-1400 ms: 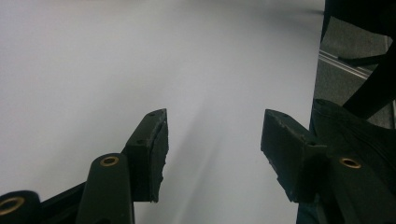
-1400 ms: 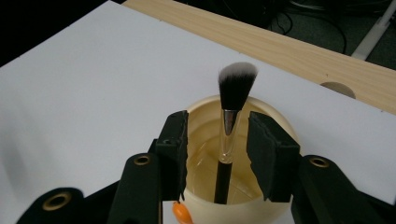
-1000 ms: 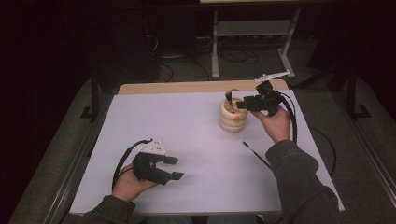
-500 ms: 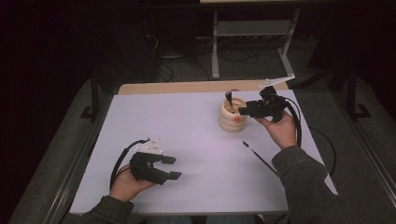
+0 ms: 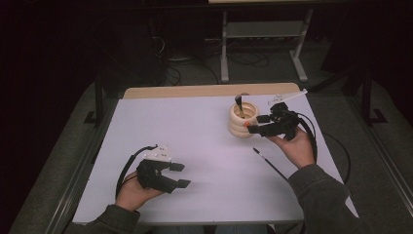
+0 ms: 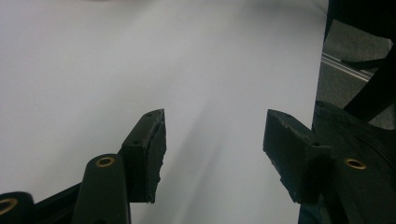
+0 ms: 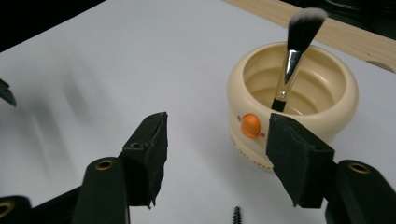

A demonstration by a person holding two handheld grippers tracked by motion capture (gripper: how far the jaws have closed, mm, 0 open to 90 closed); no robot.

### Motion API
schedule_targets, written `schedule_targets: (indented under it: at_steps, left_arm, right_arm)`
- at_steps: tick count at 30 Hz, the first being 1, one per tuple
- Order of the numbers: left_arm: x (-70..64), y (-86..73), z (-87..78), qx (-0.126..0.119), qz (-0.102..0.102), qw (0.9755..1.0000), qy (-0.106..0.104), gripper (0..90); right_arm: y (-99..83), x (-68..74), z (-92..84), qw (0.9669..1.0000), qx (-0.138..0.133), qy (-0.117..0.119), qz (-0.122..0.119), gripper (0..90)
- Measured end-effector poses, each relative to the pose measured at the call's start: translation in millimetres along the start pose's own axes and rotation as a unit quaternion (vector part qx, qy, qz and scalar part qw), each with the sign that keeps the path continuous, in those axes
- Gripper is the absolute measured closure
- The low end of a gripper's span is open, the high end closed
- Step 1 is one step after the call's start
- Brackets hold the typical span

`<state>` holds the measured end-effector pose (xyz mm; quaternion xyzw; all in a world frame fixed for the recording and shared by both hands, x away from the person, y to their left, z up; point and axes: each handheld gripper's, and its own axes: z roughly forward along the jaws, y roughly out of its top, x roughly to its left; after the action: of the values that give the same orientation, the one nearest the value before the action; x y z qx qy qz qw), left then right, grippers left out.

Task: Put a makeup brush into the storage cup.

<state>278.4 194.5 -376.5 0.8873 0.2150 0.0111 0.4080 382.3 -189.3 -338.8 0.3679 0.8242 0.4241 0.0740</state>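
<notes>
Right gripper (image 5: 254, 126), just opened wide and empty, beside the cream pot (image 5: 242, 120) holding a makeup brush (image 7: 293, 51); left gripper (image 5: 178, 174) wide, empty

Left tool (image 5: 178, 174): held low in the left hand (image 5: 134, 190), jaws apart, nothing between them. Right tool (image 5: 254, 124): held in the right hand (image 5: 294, 146), jaws just opened wider, nothing gripped.

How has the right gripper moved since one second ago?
Yes. The right gripper, jaws just opened and empty, has drawn back from above the cream pot toward the person, leaving the brush standing inside it.
</notes>
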Motion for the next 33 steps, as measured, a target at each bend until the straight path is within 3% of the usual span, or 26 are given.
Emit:
schedule_targets:
  at_steps: [8,33]
  left_arm:
    - [-0.3,-0.5,0.6,0.002,0.001,1.0000,-0.001,39.0]
    - [1.0,-0.1,-0.3,0.004,0.006,1.0000,0.001,38.4]
  right_arm:
    - [-14.7,5.8,-7.2,0.9999,-0.010,0.004,-0.004,35.2]
    - [-40.7,21.4,-16.4,1.0000,0.003,0.006,-0.005,34.7]
